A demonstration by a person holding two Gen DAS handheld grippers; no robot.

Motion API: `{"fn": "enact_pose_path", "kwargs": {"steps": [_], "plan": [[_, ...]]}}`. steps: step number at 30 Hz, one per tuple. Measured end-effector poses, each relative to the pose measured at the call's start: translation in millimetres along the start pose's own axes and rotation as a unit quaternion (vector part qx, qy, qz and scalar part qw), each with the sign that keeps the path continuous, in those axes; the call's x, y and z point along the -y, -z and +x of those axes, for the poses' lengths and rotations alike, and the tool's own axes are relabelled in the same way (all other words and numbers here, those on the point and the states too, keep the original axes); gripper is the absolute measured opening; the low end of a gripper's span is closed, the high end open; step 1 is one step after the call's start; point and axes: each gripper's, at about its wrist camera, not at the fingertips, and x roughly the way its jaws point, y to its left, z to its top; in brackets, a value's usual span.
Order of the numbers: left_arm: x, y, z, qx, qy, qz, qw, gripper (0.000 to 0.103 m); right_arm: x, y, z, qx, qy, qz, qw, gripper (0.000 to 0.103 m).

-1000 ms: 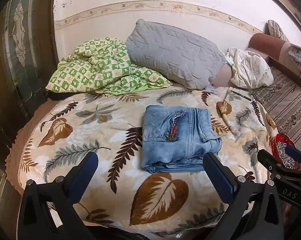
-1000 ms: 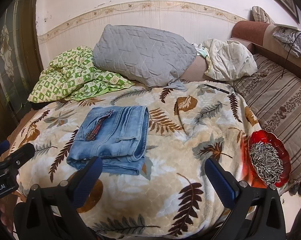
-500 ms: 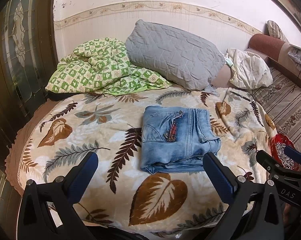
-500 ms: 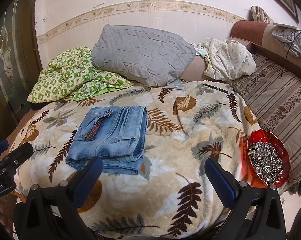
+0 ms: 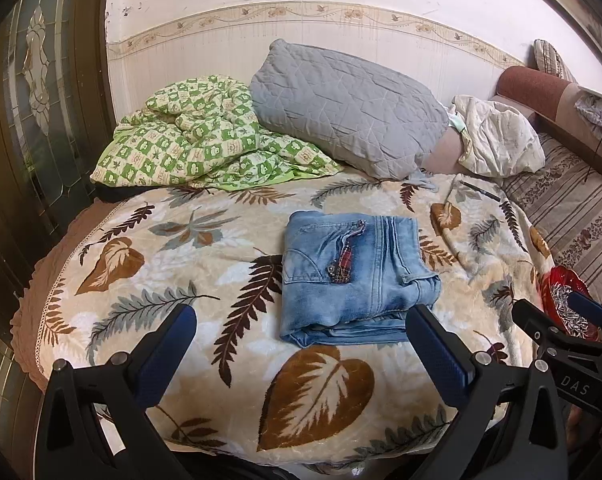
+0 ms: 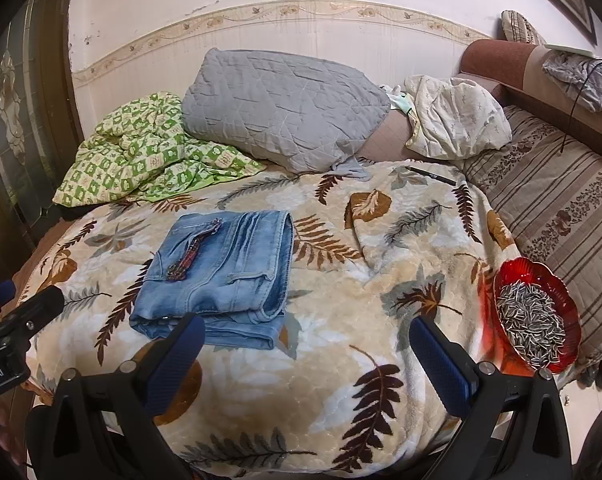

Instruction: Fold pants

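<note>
Left wrist view: folded jeans (image 5: pixel 357 276) lie on the leaf-print blanket (image 5: pixel 173 248); left tongs (image 5: pixel 301 344) and right tongs (image 6: pixel 307 354) both gape wide, empty.

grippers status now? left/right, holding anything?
Left gripper: open, holding nothing, short of the folded jeans.
Right gripper: open, holding nothing.

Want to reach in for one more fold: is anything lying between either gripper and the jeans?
Nothing visible. Only bare leaf-print blanket lies between the open left gripper and the folded jeans, likewise for the open right gripper. The red seed dish sits off right.
</note>
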Motion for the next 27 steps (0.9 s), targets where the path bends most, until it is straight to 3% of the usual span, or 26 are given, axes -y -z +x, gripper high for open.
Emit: {"fn": "enact_pose_path", "kwargs": {"steps": [27], "plan": [[-0.3, 1.3, -3.9, -0.001, 0.002, -0.001, 1.0, 0.103, 2.4, 0.5, 0.1, -0.001, 0.001, 0.003, 1.0, 0.103]]}}
